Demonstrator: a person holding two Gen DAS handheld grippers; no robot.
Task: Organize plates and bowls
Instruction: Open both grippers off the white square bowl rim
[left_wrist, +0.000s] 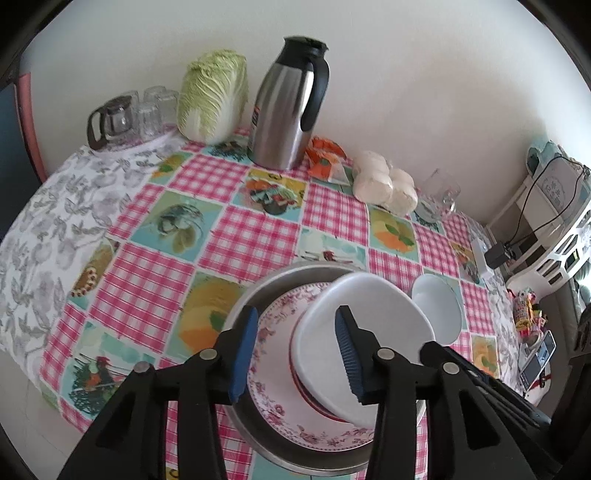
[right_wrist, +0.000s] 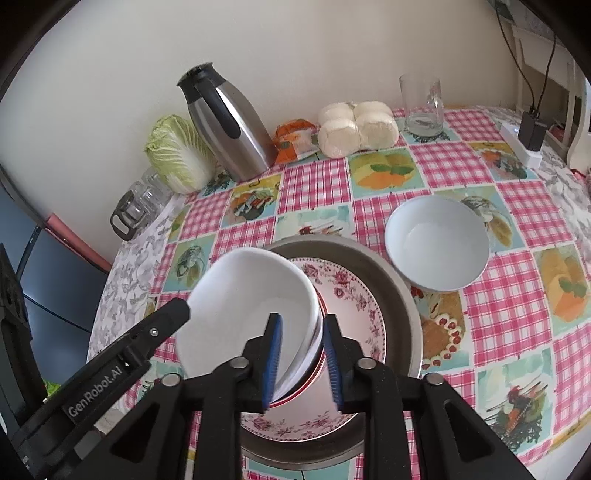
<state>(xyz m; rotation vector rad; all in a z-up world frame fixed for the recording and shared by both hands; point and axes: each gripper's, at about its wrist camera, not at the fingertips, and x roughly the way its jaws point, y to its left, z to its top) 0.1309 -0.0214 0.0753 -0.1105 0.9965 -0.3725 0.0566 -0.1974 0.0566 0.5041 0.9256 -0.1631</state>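
Through the left wrist view, the left gripper (left_wrist: 295, 354) points steeply down over a metal pan (left_wrist: 258, 295) on the checked tabletop (left_wrist: 236, 236); its blue fingers (left_wrist: 243, 350) stand apart, open, straddling the near rim of a white bowl (left_wrist: 365, 314) without pressing it. That bowl sits tilted on a flowered plate (left_wrist: 273, 354) inside the pan, and a second white bowl (left_wrist: 439, 306) rests on the cloth just right of the pan. A steel jug (left_wrist: 288, 110), a cabbage (left_wrist: 214, 96) and steamed buns (left_wrist: 384, 181) line the wall behind. Through the right wrist view, the right gripper (right_wrist: 301, 363) also angles down, its fingers (right_wrist: 273, 362) closed on the tilted white bowl's rim; the left gripper's black arm reaches in from the lower left, touching the same bowl. A glass mug (right_wrist: 423, 105) stands well beyond
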